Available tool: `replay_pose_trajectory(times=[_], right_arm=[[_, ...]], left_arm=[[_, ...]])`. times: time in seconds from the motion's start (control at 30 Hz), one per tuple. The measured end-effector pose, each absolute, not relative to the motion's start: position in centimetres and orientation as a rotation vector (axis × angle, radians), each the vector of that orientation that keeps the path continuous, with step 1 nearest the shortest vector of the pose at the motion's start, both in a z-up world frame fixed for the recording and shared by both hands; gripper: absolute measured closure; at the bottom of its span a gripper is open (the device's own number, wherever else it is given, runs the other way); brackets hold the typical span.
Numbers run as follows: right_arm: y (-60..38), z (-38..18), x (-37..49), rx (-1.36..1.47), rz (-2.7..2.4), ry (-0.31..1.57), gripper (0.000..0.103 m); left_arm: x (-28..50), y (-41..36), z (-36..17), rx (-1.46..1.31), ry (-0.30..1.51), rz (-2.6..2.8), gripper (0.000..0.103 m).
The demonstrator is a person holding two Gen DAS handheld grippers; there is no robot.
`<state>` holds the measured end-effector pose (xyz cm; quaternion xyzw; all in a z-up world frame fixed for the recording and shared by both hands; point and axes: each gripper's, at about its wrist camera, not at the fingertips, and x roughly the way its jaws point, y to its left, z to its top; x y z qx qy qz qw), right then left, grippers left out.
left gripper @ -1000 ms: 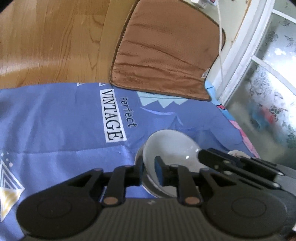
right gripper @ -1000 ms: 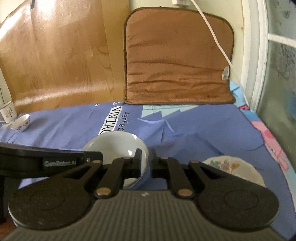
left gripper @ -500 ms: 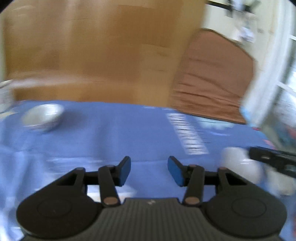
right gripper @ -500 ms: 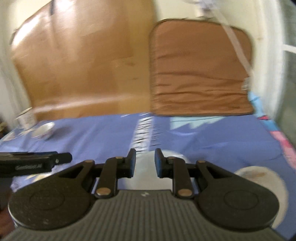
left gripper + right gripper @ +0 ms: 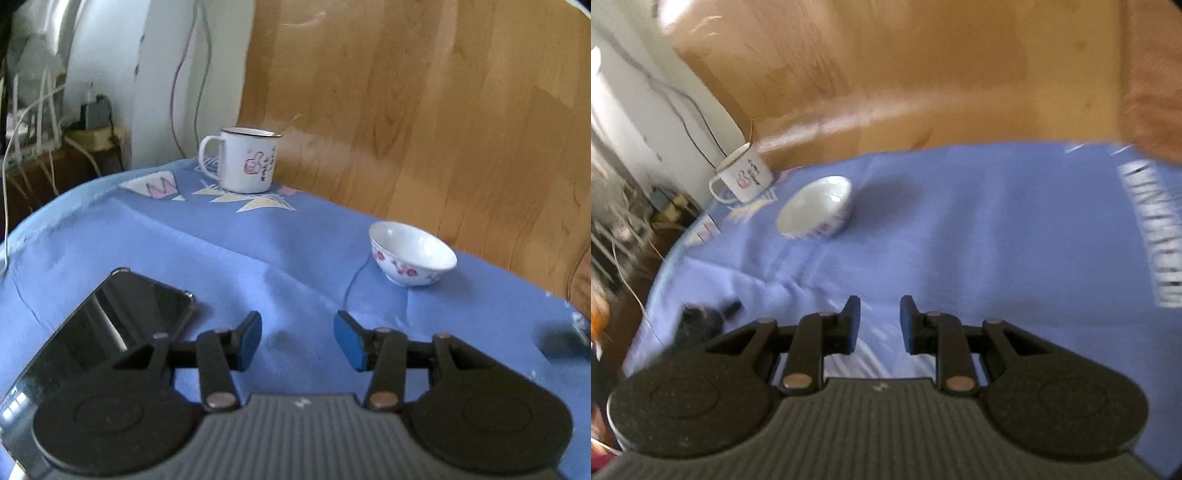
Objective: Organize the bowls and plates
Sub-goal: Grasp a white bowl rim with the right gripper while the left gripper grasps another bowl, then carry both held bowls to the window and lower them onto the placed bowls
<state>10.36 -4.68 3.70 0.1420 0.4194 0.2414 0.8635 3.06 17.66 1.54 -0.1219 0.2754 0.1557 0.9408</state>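
A small white bowl with red flowers [image 5: 412, 254] is seen at the right of centre in the left wrist view, standing upright on the blue cloth [image 5: 258, 258]. In the right wrist view the same bowl [image 5: 816, 206] lies in the upper left part, somewhat blurred. Nothing is held by the left gripper [image 5: 297, 339]; its jaws are spread wide, and the bowl is well apart from them, up and to the right. The right gripper [image 5: 880, 325] is also empty, with a narrower gap between its jaws. The step in hand is judged to be the approach to this bowl. A reach forward and a grip on its rim would be needed next. An enamel mug [image 5: 242, 162] stands behind, and a dark phone [image 5: 110, 332] lies at the lower left.
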Motion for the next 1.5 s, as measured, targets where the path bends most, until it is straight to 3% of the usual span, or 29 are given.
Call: replay_pose_trajectory(times=[0.17, 0.33, 0.4, 0.63, 0.97, 1.2, 1.5], right_arm=[[0.0, 3.7, 15.0, 0.376, 0.444, 0.885, 0.067], [2.6, 2.8, 18.6, 0.401, 0.398, 0.914, 0.068], [3.4, 2.1, 19.5, 0.369, 0.38, 0.942, 0.091], [2.5, 2.7, 17.8, 0.333, 0.425, 0.954, 0.096], [-3.6, 2.6, 10.4, 0.334, 0.507, 1.088, 0.095], [-6.2, 2.6, 5.4, 0.358, 0.591, 1.144, 0.092], [-6.3, 3.4, 3.0, 0.269, 0.573, 0.96, 0.087]], left_arm=[[2.5, 16.6, 1.6, -0.196, 0.507, 0.315, 0.06], [2.3, 17.0, 1.8, -0.225, 0.491, 0.313, 0.06], [2.2, 17.2, 1.7, -0.236, 0.489, 0.314, 0.06], [2.3, 18.0, 1.6, -0.278, 0.491, 0.323, 0.06], [1.3, 20.0, 1.3, -0.419, 0.542, 0.257, 0.062], [-3.5, 15.5, 4.4, -0.393, 0.548, 0.041, 0.062], [-2.1, 12.4, 3.1, -0.358, 0.717, 0.042, 0.066]])
